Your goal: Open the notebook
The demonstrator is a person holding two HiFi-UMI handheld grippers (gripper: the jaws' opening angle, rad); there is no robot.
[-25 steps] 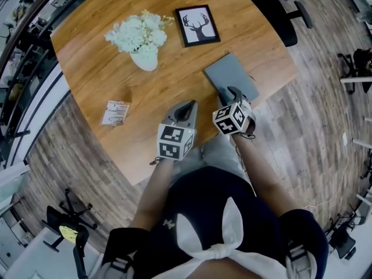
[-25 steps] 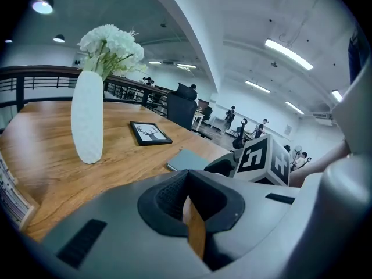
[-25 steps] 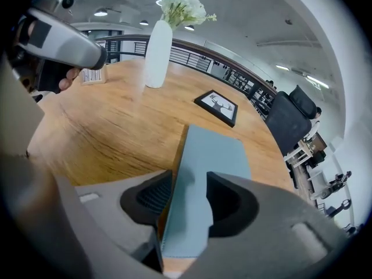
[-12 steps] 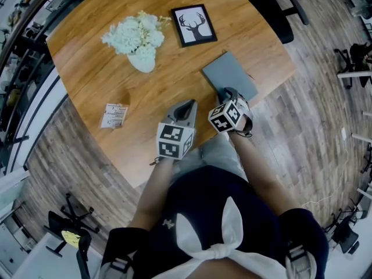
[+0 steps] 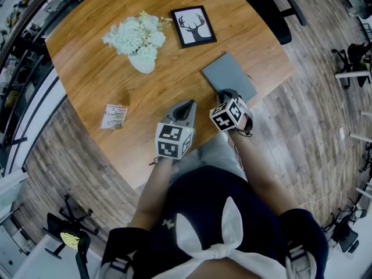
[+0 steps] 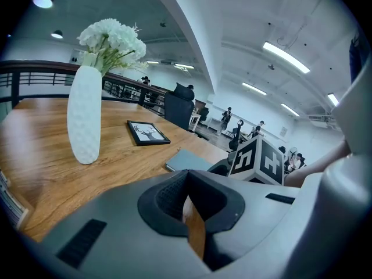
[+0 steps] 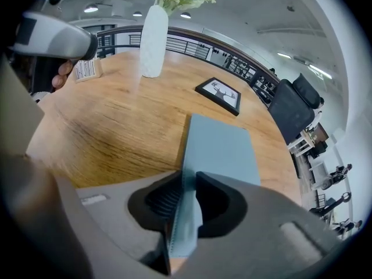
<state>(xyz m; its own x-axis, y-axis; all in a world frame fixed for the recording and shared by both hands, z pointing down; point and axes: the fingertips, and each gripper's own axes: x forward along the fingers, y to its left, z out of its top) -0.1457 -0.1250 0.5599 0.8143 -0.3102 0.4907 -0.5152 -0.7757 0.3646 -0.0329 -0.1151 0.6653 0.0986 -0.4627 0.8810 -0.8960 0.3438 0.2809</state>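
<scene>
1. A person stands at a wooden table [image 5: 99, 63] and holds one gripper in each hand.
2. The notebook [image 5: 228, 76] is grey-blue. It lies flat on the table close to the right-hand edge, and its cover looks shut.
3. The right gripper [image 5: 226, 93] points steeply down at the corner of the notebook nearest the person.
4. In the right gripper view, its jaws have just been closing. The near edge of the notebook [image 7: 218, 147] now stands between them, and the right gripper [image 7: 186, 182] pinches it from both sides.
5. The left gripper [image 5: 187, 106] hangs over the bare wood just to the left of the right one, apart from the notebook.
6. In the left gripper view, the tips of the left gripper [image 6: 187, 182] are pressed together and nothing is between them. Only a thin strip of wood shows behind the tips.
7. Farther away on the table stands a white vase [image 5: 143, 61] with white flowers [image 5: 136, 32].
8. A framed deer picture [image 5: 193, 26] lies beyond the notebook, well apart from it.
9. A small printed card [image 5: 114, 115] lies near the left edge of the table.
</scene>
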